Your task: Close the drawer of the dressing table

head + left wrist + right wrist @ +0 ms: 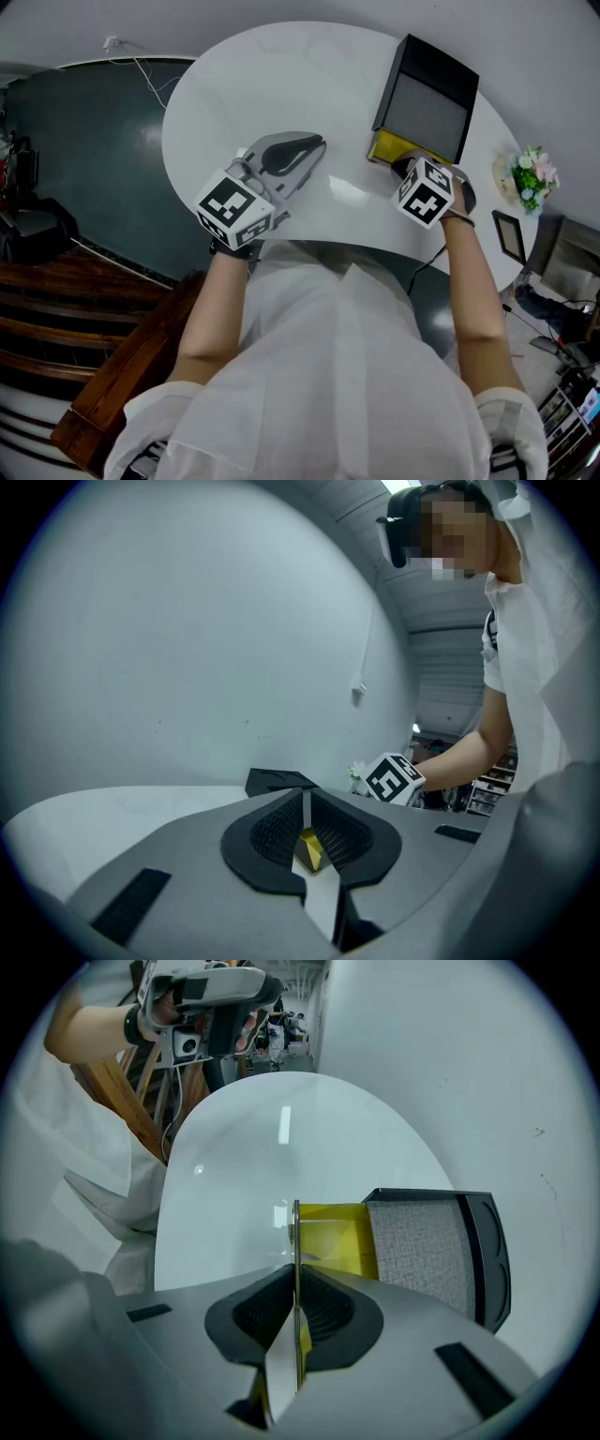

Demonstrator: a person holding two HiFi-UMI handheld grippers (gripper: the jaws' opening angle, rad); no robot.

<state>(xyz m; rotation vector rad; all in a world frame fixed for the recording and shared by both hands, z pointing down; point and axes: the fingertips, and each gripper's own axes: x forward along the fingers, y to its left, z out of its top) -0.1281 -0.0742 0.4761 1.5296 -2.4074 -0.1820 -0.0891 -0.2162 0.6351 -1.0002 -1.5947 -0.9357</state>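
The drawer [336,1237] is a bright yellow tray, smooth and thin-walled. It stands partly pulled out of the near end of a black box [427,1246] that sits on the right half of the white tabletop [281,84]. In the head view it slides along the box's long axis, which runs from the far wall toward the person, and its open front points at the person. Only a short strip of yellow shows, lying crosswise to that axis.

The box is flat and rectangular. Its lid is a grey, speckled, cloth-like panel inside a smooth black rim that rounds off at the far end.

The right tongs [296,1241] point steeply down at the drawer's front edge with their 2 ribbed black pads pressed together and nothing caught between them. Whether the tips touch the yellow wall is unclear.

The left tongs [306,810] lie nearly level over the glossy oval tabletop, well apart from the box. Their tips are also together and empty.

A small bunch of flowers [532,176] and a dark picture frame [509,235] sit at the tabletop's right edge.
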